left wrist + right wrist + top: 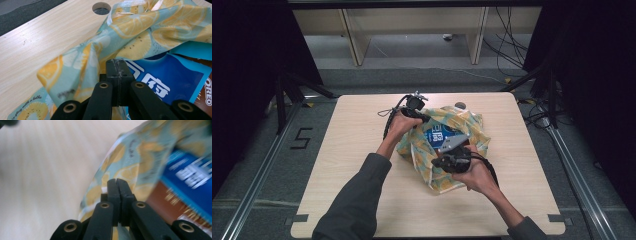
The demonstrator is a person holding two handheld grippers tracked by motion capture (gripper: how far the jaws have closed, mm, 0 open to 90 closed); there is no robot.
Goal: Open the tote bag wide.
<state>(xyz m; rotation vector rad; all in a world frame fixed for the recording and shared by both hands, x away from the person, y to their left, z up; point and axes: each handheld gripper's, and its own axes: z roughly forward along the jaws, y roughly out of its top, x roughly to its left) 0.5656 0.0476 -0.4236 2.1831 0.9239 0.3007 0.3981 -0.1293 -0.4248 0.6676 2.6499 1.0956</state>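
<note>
Both jaws closed, seemingly pinching bag point(447, 150) rim; Oreo box point(175, 82) lies lengthwise inside.

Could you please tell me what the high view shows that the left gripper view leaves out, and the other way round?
High view: the person's left hand and right hand reaching in, and the whole table with the floor beyond it. Left gripper view: the left gripper with its jaws shut, and the OREO lettering. Both: the fruit-print bag with the blue package in its folds.
</note>
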